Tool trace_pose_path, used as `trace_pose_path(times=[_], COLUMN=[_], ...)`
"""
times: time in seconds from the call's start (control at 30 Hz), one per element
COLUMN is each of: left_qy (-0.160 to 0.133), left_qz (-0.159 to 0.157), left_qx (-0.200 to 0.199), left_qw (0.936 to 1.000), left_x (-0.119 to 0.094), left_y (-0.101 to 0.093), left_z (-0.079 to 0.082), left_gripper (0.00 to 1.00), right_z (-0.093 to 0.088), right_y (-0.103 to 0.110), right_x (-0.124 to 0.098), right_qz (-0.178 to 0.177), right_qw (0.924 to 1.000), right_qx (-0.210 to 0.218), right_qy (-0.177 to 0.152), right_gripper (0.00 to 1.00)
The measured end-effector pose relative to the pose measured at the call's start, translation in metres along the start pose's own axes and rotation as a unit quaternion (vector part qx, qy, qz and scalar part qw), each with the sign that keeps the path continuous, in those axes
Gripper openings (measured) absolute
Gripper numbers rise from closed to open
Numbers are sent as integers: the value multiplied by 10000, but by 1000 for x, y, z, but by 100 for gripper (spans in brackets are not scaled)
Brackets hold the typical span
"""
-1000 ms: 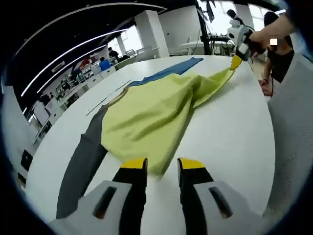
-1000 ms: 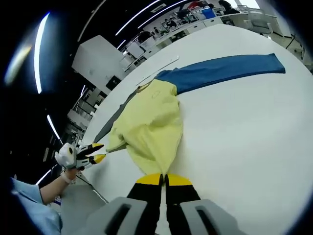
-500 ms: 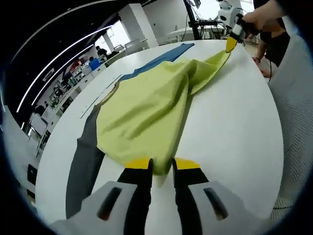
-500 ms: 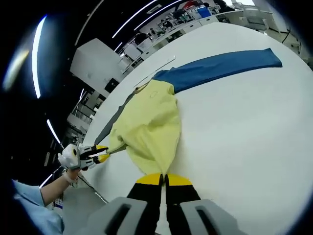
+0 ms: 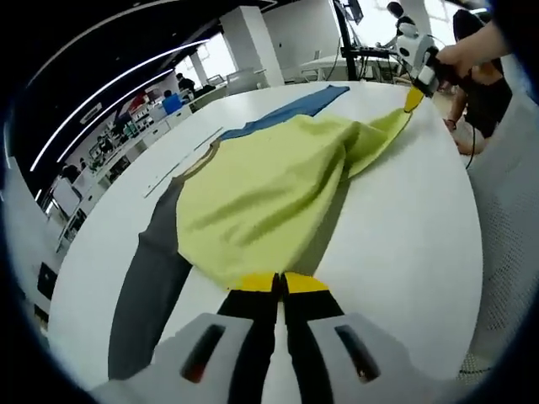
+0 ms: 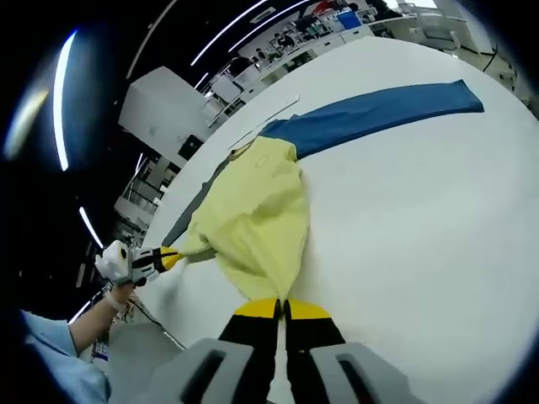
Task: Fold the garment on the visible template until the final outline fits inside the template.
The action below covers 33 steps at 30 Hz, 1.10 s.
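A: What do the fingers hold at this moment?

B: The left gripper (image 5: 279, 283) has its yellow-tipped fingers (image 5: 255, 283) pressed together on the near corner of the hem of the shirt (image 5: 269, 181); the right gripper (image 6: 282, 310) has its fingers also closed, on the other hem corner of the same shirt (image 6: 257, 215); in the left gripper view the right gripper (image 5: 413, 98) is at the far side, pinching the cloth there.

A: And where is the shirt?

B: It lies on the white counter (image 5: 404, 227); the body is yellow-green, one sleeve is grey (image 5: 150, 290) and the other is blue (image 6: 379, 114); both sleeves are stretched out flat; the hem edge is raised a little between the two grippers, while the collar end rests on the counter; near the collar there is a thin line on the counter, perhaps the template, but I cannot tell for sure.

A: How will it handle?

B: I judge it light and soft, with no stiffness; it sags and wrinkles between the two holds; so it will follow the fingers easily but can slide on the smooth counter.

A: Where is it best to take hold?

B: At the corners of the hem, as now; a pinch in the middle would only make a bunch; I think both corners should go together toward the collar.
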<state>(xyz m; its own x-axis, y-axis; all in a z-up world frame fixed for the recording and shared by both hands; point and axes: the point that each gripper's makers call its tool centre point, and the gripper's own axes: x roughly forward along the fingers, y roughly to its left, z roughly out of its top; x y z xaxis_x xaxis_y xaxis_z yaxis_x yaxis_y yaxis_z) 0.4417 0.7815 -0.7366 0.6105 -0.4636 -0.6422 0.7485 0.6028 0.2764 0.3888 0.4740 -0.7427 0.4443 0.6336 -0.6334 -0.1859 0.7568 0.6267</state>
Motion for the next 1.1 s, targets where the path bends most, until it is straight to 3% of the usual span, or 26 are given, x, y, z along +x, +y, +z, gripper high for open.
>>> trace_pose_path(times=[0.37, 0.7, 0.9, 1.1], left_qy=[-415, -626, -718, -654], left_qz=[159, 125, 94, -39], left_qx=[-99, 143, 115, -14], left_qw=[9990, 9979, 9973, 9979], left_x=[-2, 11, 27, 49], left_y=[41, 67, 78, 82], left_z=[53, 102, 119, 122], left_gripper=[0, 0, 0, 0], right_z=[5, 14, 22, 23], right_y=[-4, -7, -8, -14], right_x=[-2, -8, -10, -8], right_qz=[-29, -26, -14, -17], right_qw=[10000, 9997, 9992, 9988], right_qx=[34, 141, 213, 341], right_qy=[-68, -210, -329, -351], right_gripper=[0, 0, 0, 0])
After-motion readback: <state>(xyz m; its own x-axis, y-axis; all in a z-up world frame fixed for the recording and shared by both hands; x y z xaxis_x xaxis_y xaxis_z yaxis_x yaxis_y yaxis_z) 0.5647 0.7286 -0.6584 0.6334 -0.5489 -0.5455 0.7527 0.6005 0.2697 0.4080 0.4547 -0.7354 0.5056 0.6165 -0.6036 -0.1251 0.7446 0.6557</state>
